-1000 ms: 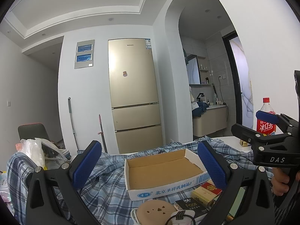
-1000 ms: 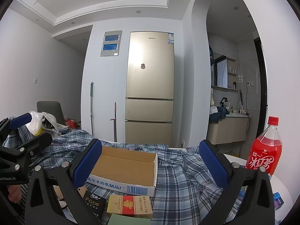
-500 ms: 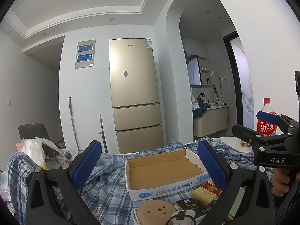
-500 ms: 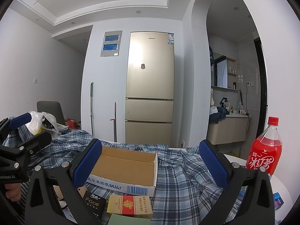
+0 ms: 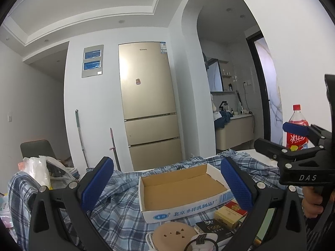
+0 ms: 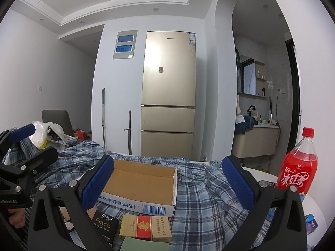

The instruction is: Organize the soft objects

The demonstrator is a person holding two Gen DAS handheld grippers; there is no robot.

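A rumpled blue plaid cloth (image 5: 117, 213) (image 6: 211, 190) covers the table. An empty cardboard box (image 5: 184, 190) (image 6: 140, 185) sits on it. My left gripper (image 5: 166, 185) is open and empty, held above the cloth in front of the box. My right gripper (image 6: 167, 183) is open and empty, also facing the box. Each gripper shows in the other's view, the right one (image 5: 297, 146) at the right, the left one (image 6: 25, 150) at the left.
A red and gold pack (image 6: 146, 228), a black Face pack (image 6: 104, 226) and a tan round disc (image 5: 173, 235) lie at the near edge. A red drink bottle (image 6: 297, 167) stands right. A plastic bag (image 5: 39, 171) and chair are left. A fridge (image 6: 168, 96) stands behind.
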